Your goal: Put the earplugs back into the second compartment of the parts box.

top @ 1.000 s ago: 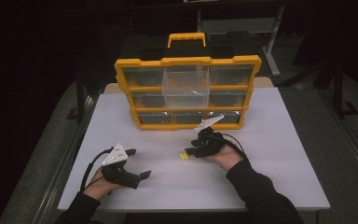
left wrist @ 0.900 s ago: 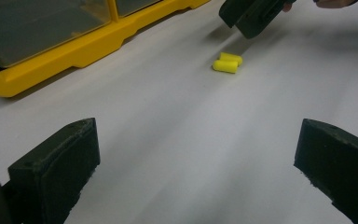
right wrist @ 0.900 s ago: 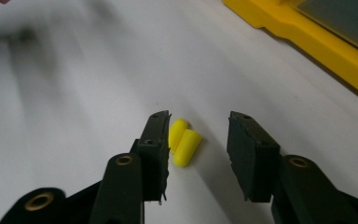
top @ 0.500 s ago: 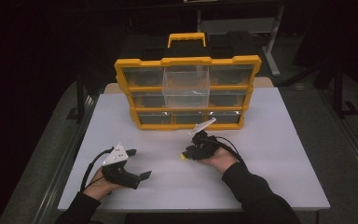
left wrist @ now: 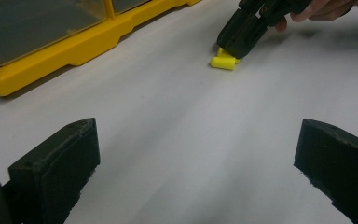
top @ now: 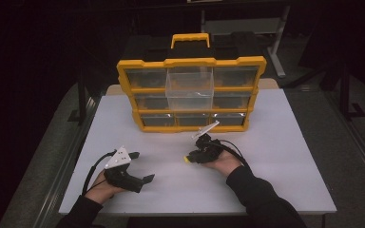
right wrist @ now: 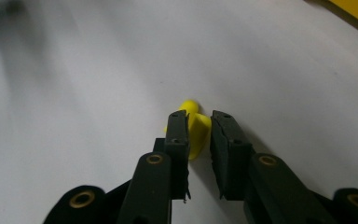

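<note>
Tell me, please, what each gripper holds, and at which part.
The right gripper, jaws just closing, has a yellow piece on the table between them, around its middle; full contact cannot be told. The left gripper is open, holding nothing.

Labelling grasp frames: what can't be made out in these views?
- Yellow pieces: left gripper view shows two, touching; the right gripper covers part of one, so whole shape unclear.
- Right gripper view: whether the pads press the piece; jaws have just been closing, piece between them.
- Organizer drawer contents: high view, too small, dim behind clear fronts.
- Left gripper: jaws open; body cut by bottom edge in left gripper view.
</note>
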`<move>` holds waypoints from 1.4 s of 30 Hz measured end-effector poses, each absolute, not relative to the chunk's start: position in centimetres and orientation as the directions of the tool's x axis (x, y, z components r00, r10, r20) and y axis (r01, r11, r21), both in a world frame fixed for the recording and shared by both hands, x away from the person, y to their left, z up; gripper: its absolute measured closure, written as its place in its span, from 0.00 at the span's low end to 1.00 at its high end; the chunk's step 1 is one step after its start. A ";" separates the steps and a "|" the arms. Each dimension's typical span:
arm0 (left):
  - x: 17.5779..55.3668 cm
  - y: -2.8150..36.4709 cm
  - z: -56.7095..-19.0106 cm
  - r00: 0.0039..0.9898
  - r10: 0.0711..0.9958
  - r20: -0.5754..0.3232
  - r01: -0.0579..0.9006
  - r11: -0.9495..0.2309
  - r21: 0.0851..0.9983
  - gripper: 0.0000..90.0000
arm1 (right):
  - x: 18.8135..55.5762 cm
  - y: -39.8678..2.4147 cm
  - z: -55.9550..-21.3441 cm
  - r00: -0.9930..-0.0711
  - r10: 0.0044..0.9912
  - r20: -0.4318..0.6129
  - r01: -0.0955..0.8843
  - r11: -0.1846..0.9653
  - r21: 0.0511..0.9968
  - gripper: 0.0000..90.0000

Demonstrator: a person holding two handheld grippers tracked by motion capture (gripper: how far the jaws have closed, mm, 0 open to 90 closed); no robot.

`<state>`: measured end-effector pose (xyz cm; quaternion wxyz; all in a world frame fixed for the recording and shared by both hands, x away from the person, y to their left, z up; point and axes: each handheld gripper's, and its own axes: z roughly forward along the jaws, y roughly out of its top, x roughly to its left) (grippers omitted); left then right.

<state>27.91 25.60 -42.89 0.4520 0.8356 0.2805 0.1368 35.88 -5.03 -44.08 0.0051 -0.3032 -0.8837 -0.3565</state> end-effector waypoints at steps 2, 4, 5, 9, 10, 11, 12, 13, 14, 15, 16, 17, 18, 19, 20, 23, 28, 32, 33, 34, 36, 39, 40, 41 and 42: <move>27.9 25.6 -42.9 0.806 0.592 -0.024 0.345 -0.435 0.832 0.00 | 35.9 -5.0 -44.2 -0.816 0.532 0.225 0.540 0.565 0.623 0.86; 27.9 25.6 -42.9 0.806 0.591 -0.023 0.344 -0.437 0.831 0.00 | 36.0 -5.1 -44.3 -0.814 0.535 0.227 0.545 0.564 0.621 0.88; 27.9 25.6 -42.9 0.806 0.591 -0.023 0.344 -0.437 0.831 0.00 | 36.1 -5.1 -44.3 -0.812 0.537 0.230 0.548 0.562 0.620 0.88; 27.9 25.5 -42.9 0.807 0.590 -0.023 0.343 -0.438 0.831 0.00 | 36.1 -5.2 -44.4 -0.805 0.541 0.243 0.559 0.556 0.615 0.92; 27.9 25.5 -42.9 0.809 0.588 -0.021 0.342 -0.441 0.830 0.00 | 36.1 -5.2 -44.4 -0.806 0.540 0.244 0.559 0.556 0.615 0.93; 27.9 25.5 -42.9 0.809 0.588 -0.020 0.342 -0.441 0.830 0.00 | 36.1 -5.2 -44.4 -0.806 0.539 0.245 0.558 0.556 0.616 0.94; 27.9 25.5 -42.9 0.810 0.587 -0.020 0.340 -0.441 0.830 0.00 | 36.1 -5.2 -44.4 -0.808 0.536 0.243 0.555 0.557 0.618 0.95; 27.9 25.5 -42.9 0.810 0.586 -0.021 0.341 -0.442 0.830 0.00 | 36.1 -5.2 -44.4 -0.809 0.536 0.241 0.553 0.557 0.619 0.95; 27.9 25.5 -42.9 0.810 0.586 -0.021 0.340 -0.442 0.830 0.00 | 36.0 -5.2 -44.4 -0.812 0.533 0.237 0.549 0.559 0.622 0.95; 27.9 25.5 -42.9 0.810 0.586 -0.020 0.340 -0.442 0.830 0.00 | 36.0 -5.2 -44.4 -0.811 0.534 0.241 0.551 0.556 0.622 0.96; 27.9 25.5 -42.9 0.810 0.586 -0.020 0.340 -0.442 0.830 0.00 | 36.0 -5.3 -44.4 -0.813 0.531 0.240 0.548 0.557 0.624 0.96; 27.9 25.5 -42.9 0.811 0.585 -0.020 0.339 -0.442 0.831 0.00 | 36.0 -5.3 -44.3 -0.814 0.530 0.238 0.546 0.557 0.626 0.96; 27.9 25.5 -42.9 0.811 0.585 -0.020 0.339 -0.442 0.831 0.00 | 36.0 -5.4 -44.2 -0.814 0.530 0.236 0.545 0.557 0.626 0.96; 27.9 25.5 -42.9 0.812 0.584 -0.019 0.338 -0.444 0.830 0.00 | 35.9 -5.4 -44.1 -0.812 0.533 0.240 0.548 0.553 0.628 0.96; 27.9 25.5 -43.0 0.813 0.582 -0.018 0.338 -0.446 0.829 0.00 | 35.9 -5.5 -44.0 -0.810 0.536 0.239 0.549 0.548 0.631 0.96; 27.8 25.4 -43.0 0.815 0.579 -0.015 0.334 -0.450 0.828 0.00 | 35.8 -5.7 -43.6 -0.813 0.534 0.232 0.542 0.550 0.635 0.96; 27.9 25.4 -43.0 0.815 0.579 -0.015 0.333 -0.448 0.830 0.00 | 35.7 -6.4 -43.0 -0.817 0.533 0.220 0.534 0.556 0.637 0.96; 27.9 25.4 -43.0 0.816 0.578 -0.016 0.333 -0.448 0.830 0.00 | 35.6 -7.0 -42.3 -0.821 0.528 0.217 0.528 0.559 0.640 0.96; 27.9 25.4 -43.0 0.818 0.576 -0.015 0.332 -0.450 0.829 0.00 | 35.5 -7.2 -42.1 -0.821 0.528 0.217 0.528 0.560 0.638 0.96; 27.9 25.4 -43.0 0.818 0.575 -0.013 0.331 -0.452 0.828 0.00 | 35.5 -7.4 -41.9 -0.823 0.526 0.214 0.525 0.563 0.639 0.96; 27.9 25.4 -43.0 0.819 0.574 -0.014 0.331 -0.452 0.828 0.00 | 35.5 -7.8 -41.6 -0.825 0.523 0.212 0.522 0.564 0.639 0.96; 27.9 25.4 -43.0 0.819 0.574 -0.013 0.331 -0.453 0.828 0.00 | 35.4 -8.4 -41.2 -0.827 0.522 0.207 0.518 0.566 0.641 0.96; 27.9 25.4 -43.0 0.818 0.574 -0.014 0.332 -0.452 0.828 0.00 | 35.4 -8.5 -41.0 -0.828 0.522 0.205 0.517 0.569 0.640 0.96; 27.9 25.4 -43.0 0.819 0.574 -0.015 0.333 -0.452 0.828 0.00 | 35.4 -8.7 -40.9 -0.826 0.525 0.207 0.521 0.568 0.637 0.96; 27.9 25.4 -43.0 0.818 0.575 -0.016 0.334 -0.452 0.827 0.00 | 35.4 -8.8 -40.7 -0.825 0.525 0.207 0.521 0.568 0.636 0.96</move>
